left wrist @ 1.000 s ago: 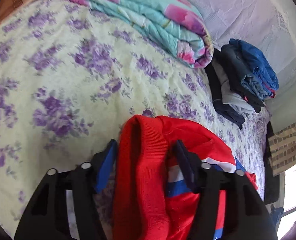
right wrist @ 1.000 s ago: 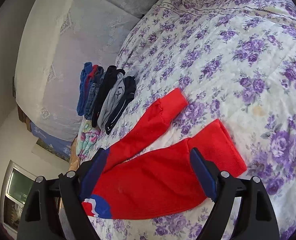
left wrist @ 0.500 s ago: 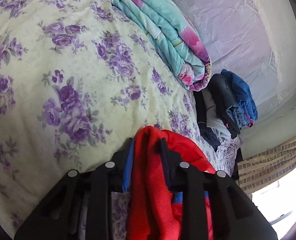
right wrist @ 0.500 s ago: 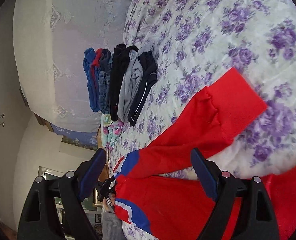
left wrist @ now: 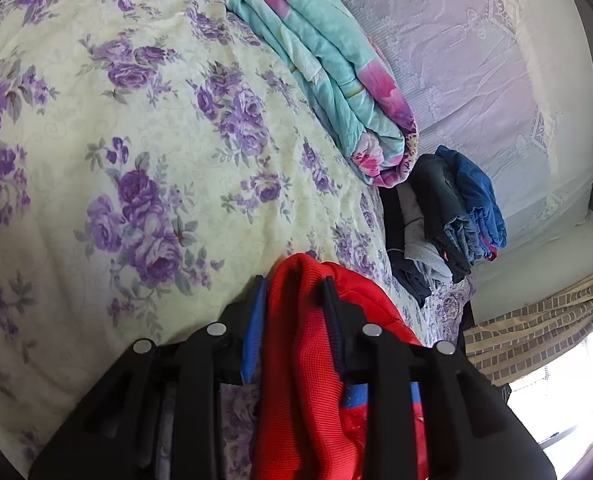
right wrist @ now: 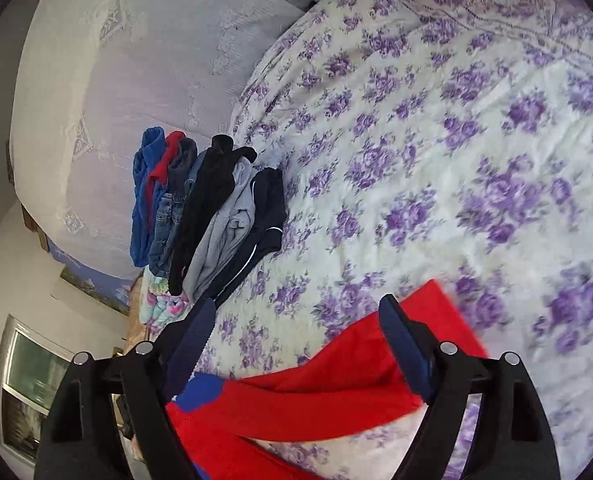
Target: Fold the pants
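Note:
The red pants with blue and white trim lie on the floral bedspread. My left gripper is shut on the ribbed red waistband and holds it bunched above the bed. My right gripper is open and empty, hovering above the spread legs; one red leg end reaches past its right finger.
A row of folded clothes lies near the pale lace-covered headboard; it also shows in the left wrist view. A folded teal floral quilt lies beside it. A window and a curtain are beyond the bed edge.
My left gripper closed on the waistband and lifted it. My right gripper stayed open while swinging over the legs, and the pants now lie lower in its view.

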Available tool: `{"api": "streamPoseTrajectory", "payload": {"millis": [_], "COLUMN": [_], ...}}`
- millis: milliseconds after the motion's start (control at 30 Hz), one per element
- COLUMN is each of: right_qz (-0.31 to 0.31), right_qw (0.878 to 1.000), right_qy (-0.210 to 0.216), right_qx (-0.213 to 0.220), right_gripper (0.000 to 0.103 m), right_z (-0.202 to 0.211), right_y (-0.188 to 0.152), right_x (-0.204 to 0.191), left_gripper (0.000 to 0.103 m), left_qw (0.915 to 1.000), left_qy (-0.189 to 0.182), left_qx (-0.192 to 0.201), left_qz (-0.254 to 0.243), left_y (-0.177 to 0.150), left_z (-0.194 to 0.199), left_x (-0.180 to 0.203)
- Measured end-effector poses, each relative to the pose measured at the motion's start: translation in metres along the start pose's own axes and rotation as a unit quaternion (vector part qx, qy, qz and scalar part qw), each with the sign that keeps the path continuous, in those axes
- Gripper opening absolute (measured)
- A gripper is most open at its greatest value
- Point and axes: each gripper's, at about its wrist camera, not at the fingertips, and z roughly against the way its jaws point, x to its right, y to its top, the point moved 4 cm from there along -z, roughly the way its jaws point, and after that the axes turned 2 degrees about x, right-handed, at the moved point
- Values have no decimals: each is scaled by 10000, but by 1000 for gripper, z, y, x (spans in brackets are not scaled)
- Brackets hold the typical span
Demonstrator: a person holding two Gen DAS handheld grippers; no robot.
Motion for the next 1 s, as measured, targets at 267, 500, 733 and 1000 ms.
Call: {"api": "streamPoseTrajectory", "payload": {"millis": [267, 500, 733, 1000], "right_qz": [-1050, -1644, -1628, -1056], "right_qw": [9942, 9856, 9860, 9907], "right_qy": [53, 181, 363, 733], "right_qx": [-233, -358, 25, 445], "right_gripper": [74, 44, 6, 6], "right_z": [28, -12, -14, 53], "right_y": [-36, -51, -48, -54], "right_x": [74, 86, 77, 21], "left_gripper": [29, 29, 29, 32], "left_qw": [10000, 10000, 10000, 10000], "left_qy": [1, -3, -22, -27], "left_qx": [5, 5, 7, 28], "left_qz": [6, 8, 38, -37], "left_y": [0, 0, -1, -1], "left_z": [0, 0, 0, 1], "left_x": [0, 0, 0, 5]}}
